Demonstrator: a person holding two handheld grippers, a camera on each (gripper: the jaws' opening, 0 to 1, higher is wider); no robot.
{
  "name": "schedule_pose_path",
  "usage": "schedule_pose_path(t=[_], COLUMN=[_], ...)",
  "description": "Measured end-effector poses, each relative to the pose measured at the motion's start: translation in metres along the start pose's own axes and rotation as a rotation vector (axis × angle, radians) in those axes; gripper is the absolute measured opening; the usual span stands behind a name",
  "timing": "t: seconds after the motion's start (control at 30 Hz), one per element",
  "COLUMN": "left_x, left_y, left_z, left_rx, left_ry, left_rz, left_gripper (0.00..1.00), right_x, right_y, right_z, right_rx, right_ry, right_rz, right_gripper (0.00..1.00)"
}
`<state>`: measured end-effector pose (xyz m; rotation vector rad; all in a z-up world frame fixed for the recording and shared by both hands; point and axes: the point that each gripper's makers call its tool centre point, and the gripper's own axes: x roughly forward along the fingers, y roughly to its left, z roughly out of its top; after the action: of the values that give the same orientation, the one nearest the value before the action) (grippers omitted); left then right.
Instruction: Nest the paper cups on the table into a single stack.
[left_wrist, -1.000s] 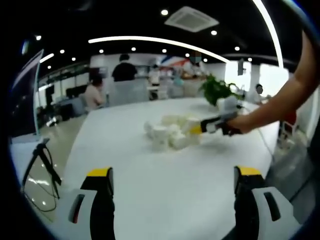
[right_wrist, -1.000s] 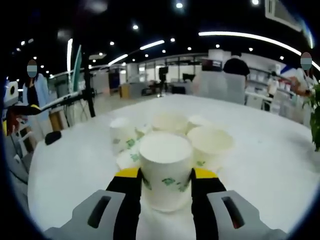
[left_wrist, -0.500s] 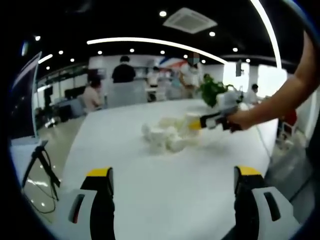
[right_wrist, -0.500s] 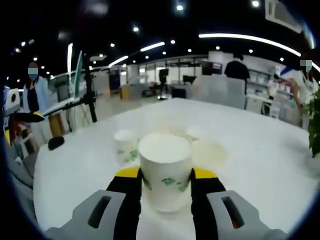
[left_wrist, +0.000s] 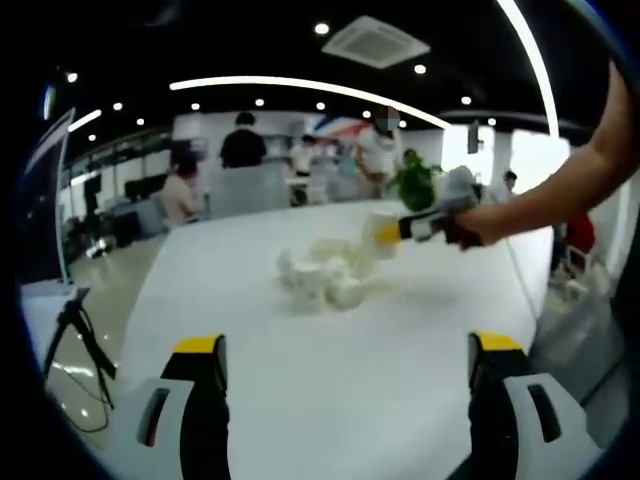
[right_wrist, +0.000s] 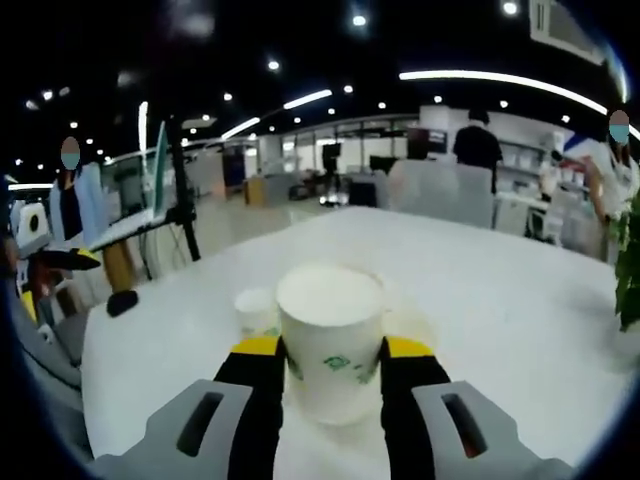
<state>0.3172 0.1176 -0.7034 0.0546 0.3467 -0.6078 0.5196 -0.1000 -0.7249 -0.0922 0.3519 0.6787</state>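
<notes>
While left gripper (left_wrist: 345, 365) gapes, right gripper (right_wrist: 331, 352) clamps paper cup (right_wrist: 330, 335)

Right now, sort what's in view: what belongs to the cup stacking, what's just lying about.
Job:
- held paper cup, clamped in right gripper
- loose paper cups on the table
- left gripper, open

Lying about:
- potted plant
- tripod

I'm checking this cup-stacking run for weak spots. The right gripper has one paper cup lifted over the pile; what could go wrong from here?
1. The right gripper clamps the paper cup by its thin wall; squeezing may deform it, so it might not nest cleanly.
2. The loose cups sit bunched together on the white table; lowering the held cup off-centre could topple neighbours.
3. The left gripper is open and far from the pile, so nothing steadies the target cup.
</notes>
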Motion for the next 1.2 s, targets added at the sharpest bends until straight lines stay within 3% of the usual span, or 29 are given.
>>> schedule_pose_path(t=[0.63, 1.2], left_x=[0.002, 0.002], left_y=[-0.001, -0.005], left_z=[0.006, 0.014], left_rx=[0.003, -0.002], left_ry=[-0.008, -0.03], left_rz=[-0.007, -0.013], left_gripper=[1.0, 1.0], right_x=[-0.013, -0.024], right_y=[-0.008, 0.009], right_z=[0.019, 0.025], right_rx=[-0.012, 0.015], right_ry=[-0.018, -0.027], right_rz=[0.001, 0.046], right_gripper=[0.34, 0.33])
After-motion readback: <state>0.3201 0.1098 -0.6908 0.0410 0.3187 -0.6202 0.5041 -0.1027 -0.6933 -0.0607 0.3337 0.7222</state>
